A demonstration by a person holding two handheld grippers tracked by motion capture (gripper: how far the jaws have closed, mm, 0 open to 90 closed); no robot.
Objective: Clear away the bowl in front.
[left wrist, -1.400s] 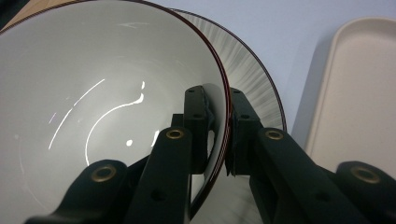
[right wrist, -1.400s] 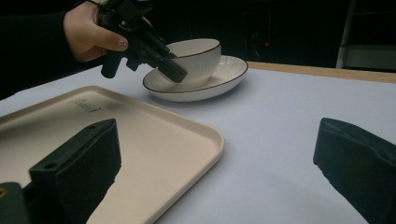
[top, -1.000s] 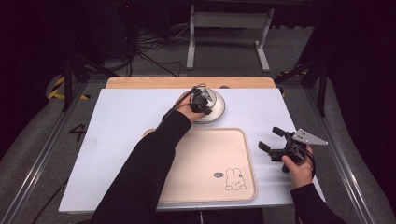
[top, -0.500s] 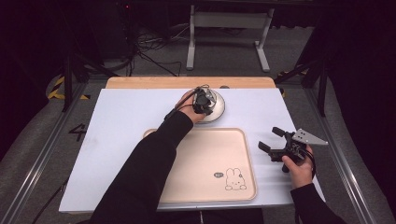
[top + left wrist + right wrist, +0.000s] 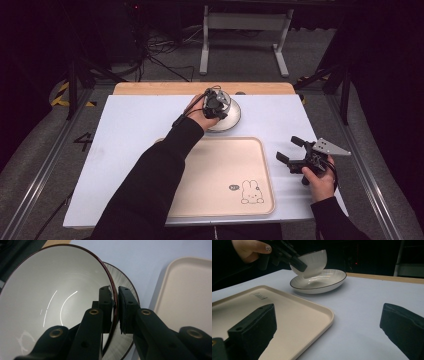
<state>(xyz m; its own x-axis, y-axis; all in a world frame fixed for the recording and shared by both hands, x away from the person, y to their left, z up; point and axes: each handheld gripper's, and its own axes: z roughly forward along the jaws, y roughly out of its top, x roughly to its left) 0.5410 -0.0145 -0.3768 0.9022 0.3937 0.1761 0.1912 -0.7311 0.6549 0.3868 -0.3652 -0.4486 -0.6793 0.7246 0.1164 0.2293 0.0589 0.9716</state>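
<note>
The left tool (image 5: 115,307) pinches the rim of the small white bowl (image 5: 312,262), which tilts just above the wide white plate (image 5: 322,281) near the tabletop's (image 5: 130,130) far edge. Lift the bowl straight and slowly so it clears the plate, then go to the tray (image 5: 220,175). The right tool (image 5: 295,156) rests open near the right edge.

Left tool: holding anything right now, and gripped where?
Yes. The left tool is shut on the small white bowl, pinching its dark rim, one jaw inside and one outside. The bowl hangs tilted above the shallow plate.
</note>
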